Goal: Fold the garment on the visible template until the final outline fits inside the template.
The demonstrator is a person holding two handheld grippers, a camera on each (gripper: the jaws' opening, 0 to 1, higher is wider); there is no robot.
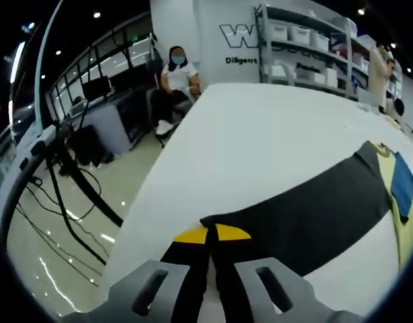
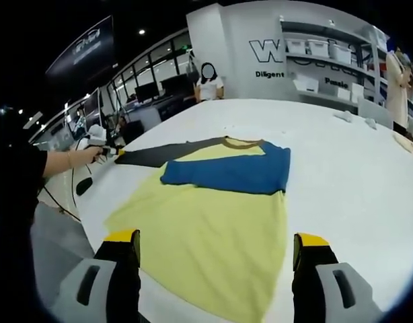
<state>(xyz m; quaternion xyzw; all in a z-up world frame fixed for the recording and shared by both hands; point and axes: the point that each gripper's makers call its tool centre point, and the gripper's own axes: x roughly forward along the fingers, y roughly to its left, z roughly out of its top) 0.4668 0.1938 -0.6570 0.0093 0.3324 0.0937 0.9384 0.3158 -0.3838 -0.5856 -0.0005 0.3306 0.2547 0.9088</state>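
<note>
At the near edge of the white desk, in the left gripper view, the left tool has its two yellow-tipped jaws pressed together on the end of the dark sleeve of the garment. The sleeve runs from the jaws across the desk toward the far right, where a strip of the yellow body and a blue sleeve are cut off by the rim of the view. How much cloth sits between the jaws is hidden by the jaws themselves.

In the right gripper view, the right tool stands with its jaws wide apart and nothing between them, just over the hem of the garment. The yellow body lies flat near the desk's left edge, with the blue sleeve folded across the chest and the dark sleeve stretched out toward the left edge, where a hand holds the left tool; that tool is too small and blurred to read there. No template outline can be made out under the cloth. Beyond the far edge, shelves and seated people are blurred.
</note>
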